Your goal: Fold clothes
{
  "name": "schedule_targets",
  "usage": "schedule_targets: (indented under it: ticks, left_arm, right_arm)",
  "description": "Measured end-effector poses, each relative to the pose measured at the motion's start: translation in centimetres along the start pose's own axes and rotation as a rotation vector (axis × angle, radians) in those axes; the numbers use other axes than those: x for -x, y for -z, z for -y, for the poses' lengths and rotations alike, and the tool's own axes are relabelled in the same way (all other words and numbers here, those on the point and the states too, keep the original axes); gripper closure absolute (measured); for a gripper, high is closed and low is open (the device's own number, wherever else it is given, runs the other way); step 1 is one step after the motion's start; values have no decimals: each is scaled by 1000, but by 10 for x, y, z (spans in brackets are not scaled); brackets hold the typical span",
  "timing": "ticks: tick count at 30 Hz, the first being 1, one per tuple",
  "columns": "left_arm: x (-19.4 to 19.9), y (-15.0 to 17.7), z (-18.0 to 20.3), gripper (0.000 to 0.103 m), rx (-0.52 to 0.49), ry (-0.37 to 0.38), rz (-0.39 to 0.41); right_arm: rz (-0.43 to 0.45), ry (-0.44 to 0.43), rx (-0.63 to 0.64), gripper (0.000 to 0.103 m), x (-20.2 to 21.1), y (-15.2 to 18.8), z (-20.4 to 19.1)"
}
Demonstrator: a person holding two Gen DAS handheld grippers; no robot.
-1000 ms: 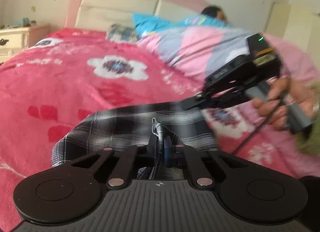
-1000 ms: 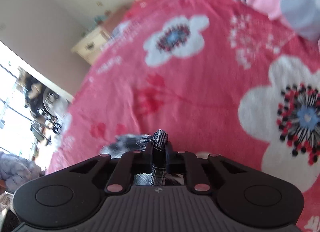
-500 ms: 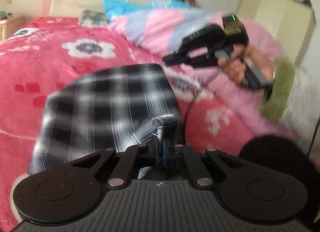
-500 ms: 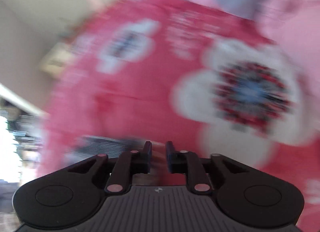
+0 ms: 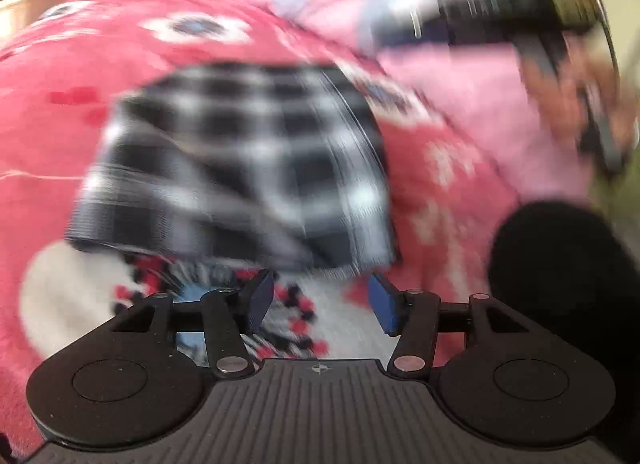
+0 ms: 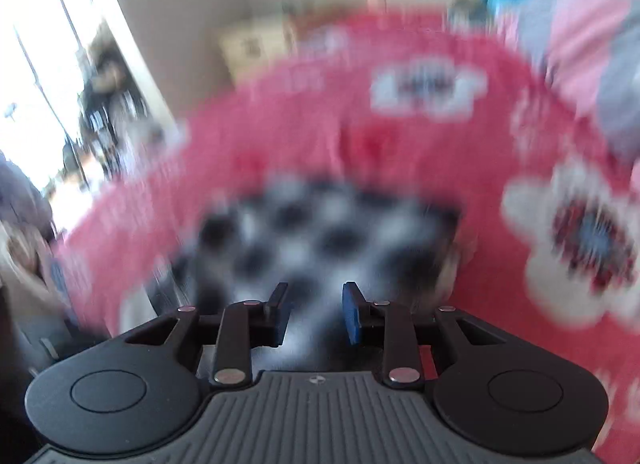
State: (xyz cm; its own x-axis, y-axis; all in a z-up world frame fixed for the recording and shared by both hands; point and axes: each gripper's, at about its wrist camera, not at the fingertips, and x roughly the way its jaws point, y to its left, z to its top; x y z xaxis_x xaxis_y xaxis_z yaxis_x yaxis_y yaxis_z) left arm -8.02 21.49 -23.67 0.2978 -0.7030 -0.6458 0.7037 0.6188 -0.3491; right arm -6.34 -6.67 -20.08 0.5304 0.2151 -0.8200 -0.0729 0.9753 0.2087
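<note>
A black-and-white plaid garment (image 5: 240, 160) lies folded on the red flowered blanket (image 5: 60, 76). Both views are blurred by motion. My left gripper (image 5: 320, 304) is open and empty, just short of the garment's near edge. My right gripper (image 6: 314, 314) is open and empty, with the same plaid garment (image 6: 320, 232) spread just ahead of it. The right gripper also shows in the left wrist view (image 5: 500, 20), held up at the upper right, apart from the garment.
A pink and grey quilt (image 5: 460, 76) lies along the right side of the bed. A cream nightstand (image 6: 256, 48) stands beyond the bed's far edge. A bright window (image 6: 40, 84) is at the left. A dark shape (image 5: 560, 276) sits at the lower right.
Both grippers have let go of the plaid garment and opened. The garment now lies flat, folded over on the blanket. Both grippers have pulled back from it.
</note>
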Motion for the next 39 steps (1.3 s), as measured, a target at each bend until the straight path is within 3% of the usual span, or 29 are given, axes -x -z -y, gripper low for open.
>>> schedule_targets:
  ticks: [1, 4, 7, 10, 12, 14, 17, 20, 24, 28, 30, 32, 34, 37, 39]
  left_arm:
    - [0, -3, -2, 50, 17, 1, 20]
    - [-14, -14, -4, 50, 30, -7, 56]
    - [-34, -23, 2, 50, 50, -7, 65]
    - [-46, -26, 4, 47, 53, 17, 91]
    - [-55, -26, 5, 46, 72, 29, 73]
    - [-60, -25, 11, 46, 57, 37, 71]
    - [-65, -19, 16, 45, 2, 51, 73]
    - [-67, -12, 13, 45, -2, 93, 72]
    - [-61, -14, 3, 45, 36, 143, 65]
    - [-30, -26, -24, 45, 160, 152, 134]
    - [-6, -35, -43, 45, 228, 120, 222]
    - [12, -41, -61, 43, 271, 21, 304]
    - [23, -41, -79, 38, 322, -101, 352]
    - [11, -29, -108, 37, 431, -154, 293]
    - [-2, -21, -117, 37, 457, -164, 224]
  right_arm:
    - [-48, 25, -67, 70, -8, 6, 9]
    - [-58, -2, -312, 71, 3, 17, 39]
    - [60, 116, -169, 73, 36, 2, 20]
    - [163, 116, -44, 73, 46, -21, -4]
    - [185, 132, 12, 73, 34, -31, -16]
    - [153, 174, 55, 76, 11, -30, -17]
    - [-21, 247, -22, 79, -25, -8, 12]
    - [-33, 255, -117, 78, -2, -21, 23]
    - [72, 216, -10, 77, 29, -71, -5]
    - [85, 83, 95, 77, 2, -111, -37]
    - [48, 12, 154, 77, -22, -121, -55]
    - [14, -42, 232, 77, -44, -123, -72]
    - [-54, -4, 310, 77, -67, -110, -81]
    - [-221, 95, 341, 77, -102, -88, -67]
    - [-253, 83, 277, 77, -95, -103, -62]
